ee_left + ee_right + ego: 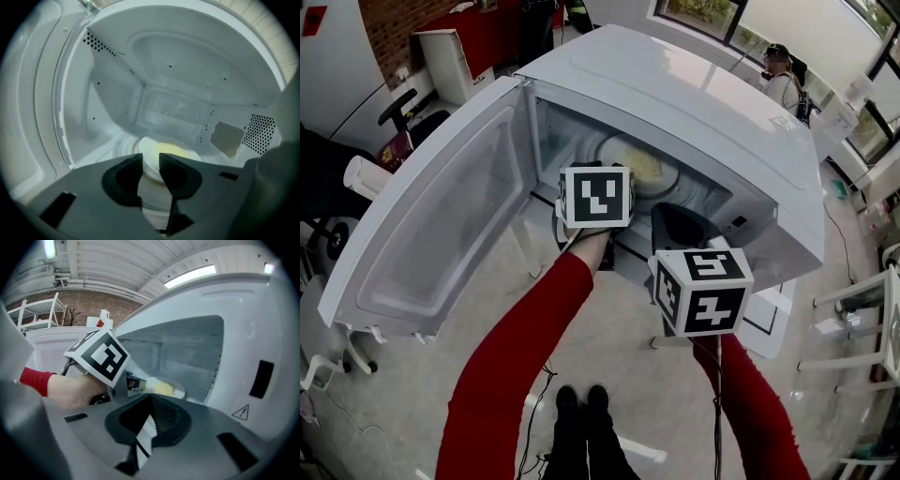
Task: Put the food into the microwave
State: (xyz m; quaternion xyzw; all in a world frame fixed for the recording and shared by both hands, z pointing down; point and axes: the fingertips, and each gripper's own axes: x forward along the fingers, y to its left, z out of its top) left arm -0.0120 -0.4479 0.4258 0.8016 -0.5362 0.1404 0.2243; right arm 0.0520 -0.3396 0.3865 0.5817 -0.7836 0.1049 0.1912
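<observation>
Left gripper (150, 161) inside microwave (703, 112), jaws apart, gripping nothing, plate of food (149, 148) just ahead, right gripper (151, 398) closed, empty

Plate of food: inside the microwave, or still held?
Inside. The plate of food rests on the turntable in the open microwave; the left gripper has its jaws apart, not pressing it.

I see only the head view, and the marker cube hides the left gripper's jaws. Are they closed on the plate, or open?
Observer: Open. In the left gripper view the jaws of the left gripper stand apart. The plate with the yellow food lies beyond them, and no pad presses on it.
Operator: And the right gripper, does it hold something?
Observer: No. In the right gripper view the jaws of the right gripper are together, with nothing between them.
</observation>
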